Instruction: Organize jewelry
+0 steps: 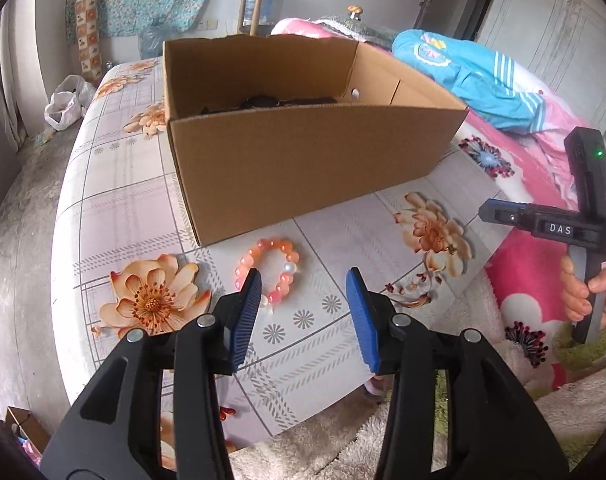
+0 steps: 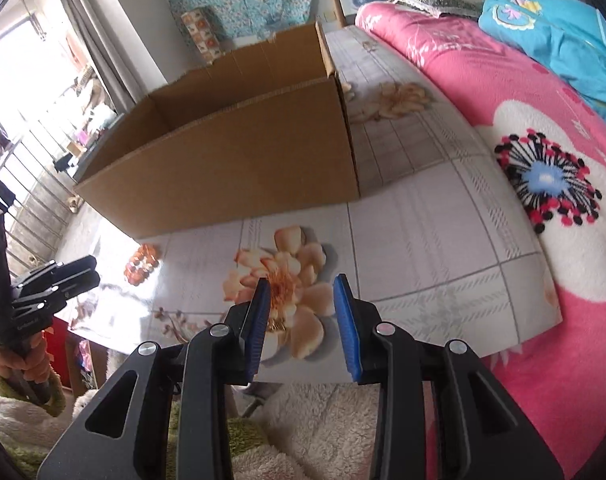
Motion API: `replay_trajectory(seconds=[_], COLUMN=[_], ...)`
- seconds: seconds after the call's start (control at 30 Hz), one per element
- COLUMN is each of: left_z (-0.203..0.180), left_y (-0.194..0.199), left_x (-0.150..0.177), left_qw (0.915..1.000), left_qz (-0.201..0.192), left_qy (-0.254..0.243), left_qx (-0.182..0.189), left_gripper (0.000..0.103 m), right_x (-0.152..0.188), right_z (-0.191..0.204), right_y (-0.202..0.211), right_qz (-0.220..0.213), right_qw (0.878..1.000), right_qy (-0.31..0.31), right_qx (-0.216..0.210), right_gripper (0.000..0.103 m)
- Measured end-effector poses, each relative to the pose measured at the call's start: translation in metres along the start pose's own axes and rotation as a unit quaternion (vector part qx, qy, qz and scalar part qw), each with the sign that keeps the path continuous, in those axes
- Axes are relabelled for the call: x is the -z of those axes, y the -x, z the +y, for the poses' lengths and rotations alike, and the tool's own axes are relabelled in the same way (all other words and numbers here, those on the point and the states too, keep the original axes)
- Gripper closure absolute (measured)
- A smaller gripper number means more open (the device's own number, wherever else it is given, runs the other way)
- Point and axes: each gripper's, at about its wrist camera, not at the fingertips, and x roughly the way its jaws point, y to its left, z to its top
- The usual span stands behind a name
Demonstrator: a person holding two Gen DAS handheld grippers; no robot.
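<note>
A bracelet of orange and pink beads (image 1: 279, 245) lies on the flowered sheet just in front of a brown cardboard box (image 1: 303, 160). My left gripper (image 1: 305, 276) hovers over it, open, its left fingertip (image 1: 251, 284) covering part of the ring. Dark items (image 1: 263, 102) lie inside the box. My right gripper (image 2: 303, 284) is open above a printed orange flower, nothing pressed between its pads. A small gold-coloured piece (image 2: 278, 323) shows on that flower, too blurred to identify. The right wrist view also has the bracelet (image 2: 143, 264) and the box (image 2: 231, 168).
A pink fleece blanket (image 2: 503, 112) and a blue garment (image 1: 475, 76) lie to the right of the box. The bed's edge drops to the floor at the left (image 1: 31, 208). A hand (image 1: 583, 292) holds the right gripper's handle. A white fluffy cover lies at the near edge.
</note>
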Motion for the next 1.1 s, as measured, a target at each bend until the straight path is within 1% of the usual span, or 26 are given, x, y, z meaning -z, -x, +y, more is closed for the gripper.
replay_trajectory(seconds=[0.1,0.2,0.27,0.33,0.4,0.47,0.6,0.7,0.8,0.9,0.97,1.0,1.1], left_z=[-0.006,-0.009,-0.011,-0.011,-0.008,-0.005,-0.006,-0.008,-0.015,-0.021,-0.023,-0.024,-0.025], left_y=[-0.016,-0.029,-0.038,-0.045,-0.050,-0.055,-0.058,-0.061,-0.066,-0.068,-0.069,-0.069,-0.069], left_x=[0.002,0.000,-0.001,-0.002,-0.002,-0.002,-0.004,-0.007,-0.010,-0.012,-0.012,-0.012,-0.012], left_qw=[0.9996,0.9989,0.9976,0.9955,0.9956,0.9954,0.9952,0.9949,0.9950,0.9950,0.9949,0.9950,0.9951], left_qz=[0.008,0.011,0.015,0.023,0.030,0.038,0.035,0.037,0.038,0.037,0.038,0.038,0.038], left_qy=[-0.016,-0.027,-0.036,-0.044,-0.039,-0.031,-0.034,-0.036,-0.035,-0.040,-0.045,-0.046,-0.046], left_qx=[-0.021,-0.037,-0.057,-0.081,-0.080,-0.082,-0.085,-0.086,-0.085,-0.084,-0.082,-0.081,-0.079], left_gripper=[0.061,0.062,0.062,0.063,0.065,0.070,0.072,0.072,0.075,0.082,0.087,0.088,0.091], right_x=[0.009,0.013,0.016,0.019,0.021,0.023,0.024,0.025,0.025,0.026,0.027,0.027,0.026], right_z=[0.006,0.012,0.015,0.017,0.017,0.020,0.028,0.035,0.038,0.039,0.042,0.043,0.042], right_y=[-0.007,-0.008,-0.006,-0.005,-0.006,-0.008,-0.014,-0.019,-0.023,-0.030,-0.031,-0.031,-0.031], right_qz=[0.009,0.008,0.004,0.003,0.004,0.006,0.008,0.010,0.009,0.018,0.016,0.016,0.018], right_qw=[1.000,1.000,1.000,1.000,1.000,1.000,0.999,0.997,0.996,0.994,0.991,0.990,0.989], right_qy=[0.005,0.012,0.015,0.014,0.018,0.025,0.050,0.070,0.085,0.104,0.122,0.130,0.142], right_qx=[0.003,0.008,0.010,0.002,0.003,0.006,0.013,0.026,0.037,0.040,0.045,0.047,0.042], right_gripper=[0.070,0.070,0.070,0.070,0.070,0.070,0.070,0.070,0.071,0.074,0.075,0.075,0.082])
